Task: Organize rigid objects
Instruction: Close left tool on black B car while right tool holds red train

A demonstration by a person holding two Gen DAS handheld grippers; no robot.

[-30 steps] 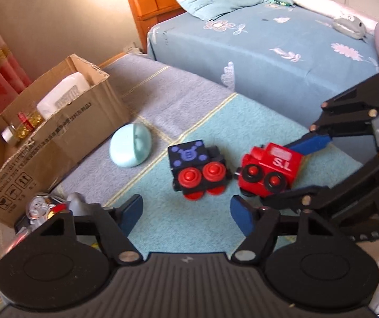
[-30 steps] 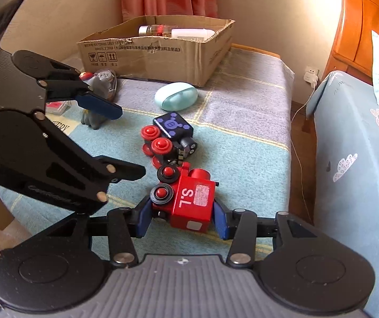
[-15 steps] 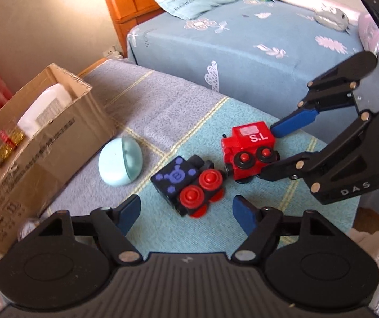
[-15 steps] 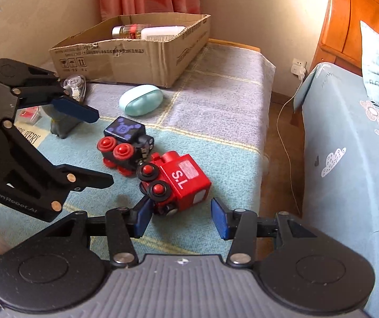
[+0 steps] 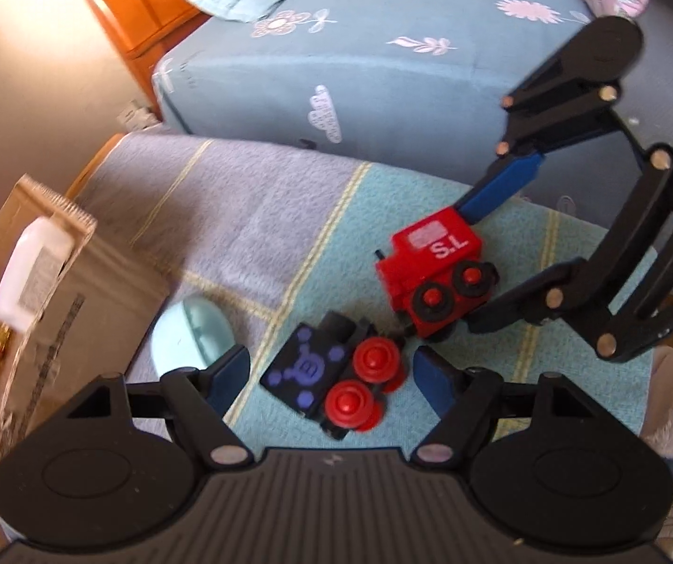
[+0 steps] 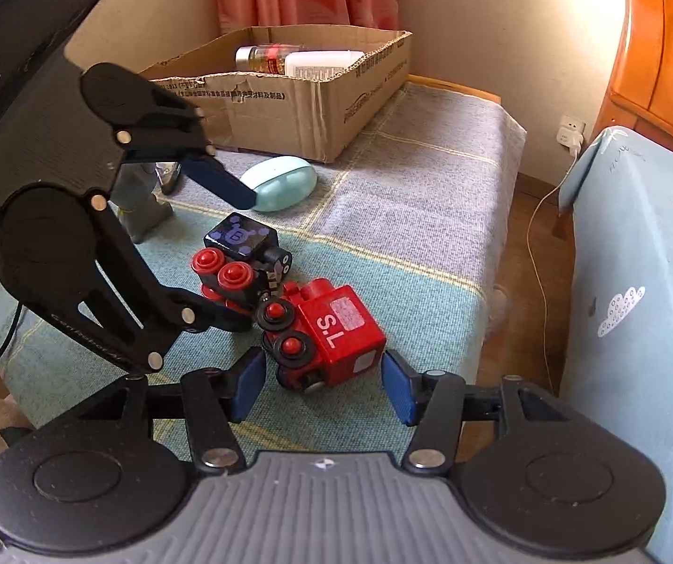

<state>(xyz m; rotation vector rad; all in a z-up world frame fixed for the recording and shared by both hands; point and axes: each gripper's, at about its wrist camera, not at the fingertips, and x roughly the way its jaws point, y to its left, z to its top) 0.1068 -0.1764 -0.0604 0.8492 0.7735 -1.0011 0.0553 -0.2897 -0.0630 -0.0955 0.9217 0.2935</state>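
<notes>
loosely, red train (image 6: 331, 333) between right gripper (image 6: 322, 387) jaws

Cardboard box (image 5: 30, 282) blurred, cut by left edge.

Both grippers: black linkage arms, silver rivets, blue fingers (image 6: 247, 383), ribbed grey housing

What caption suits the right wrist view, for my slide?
Right gripper opening around the red train, left gripper straddling the black train.
</notes>
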